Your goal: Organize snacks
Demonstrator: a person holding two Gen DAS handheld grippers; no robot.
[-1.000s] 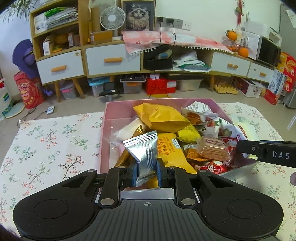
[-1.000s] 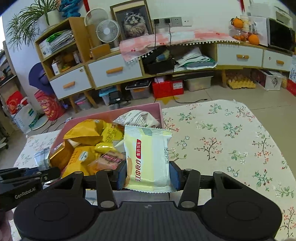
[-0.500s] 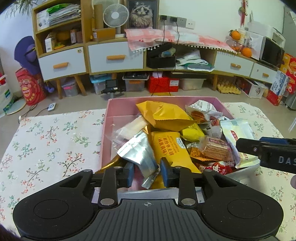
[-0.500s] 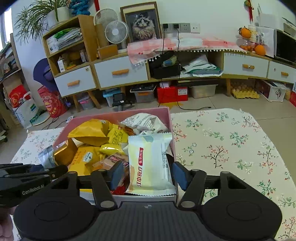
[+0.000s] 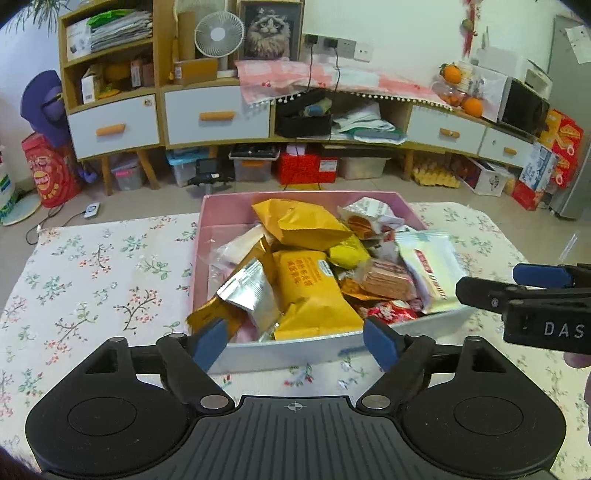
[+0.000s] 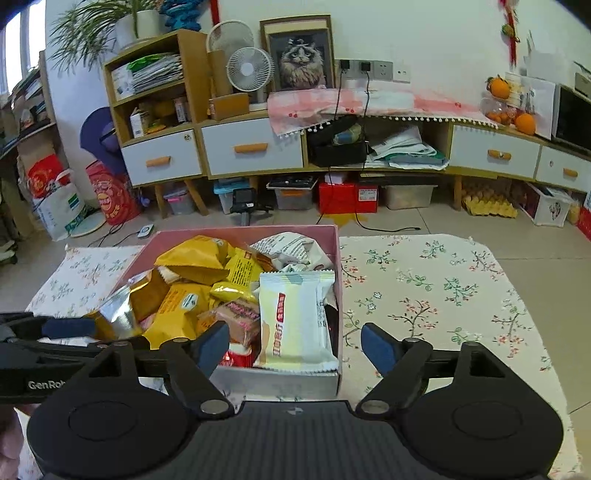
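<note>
Left gripper [image 5: 295, 341] jaws opening, empty; silver packet [image 5: 251, 295] lies in pink box [image 5: 280, 347]. Right gripper [image 6: 295, 349] opening, empty; only its view shows white packet [image 6: 295, 319] whole.

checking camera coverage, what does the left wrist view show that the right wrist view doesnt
Only the left wrist view: the stacked red snack cartons at far right.

Only the right wrist view: the potted plant on the shelf, and the bare cloth on the table right of the box.

Both: the pink box, the silver packet, the white packet, the cat picture.
</note>
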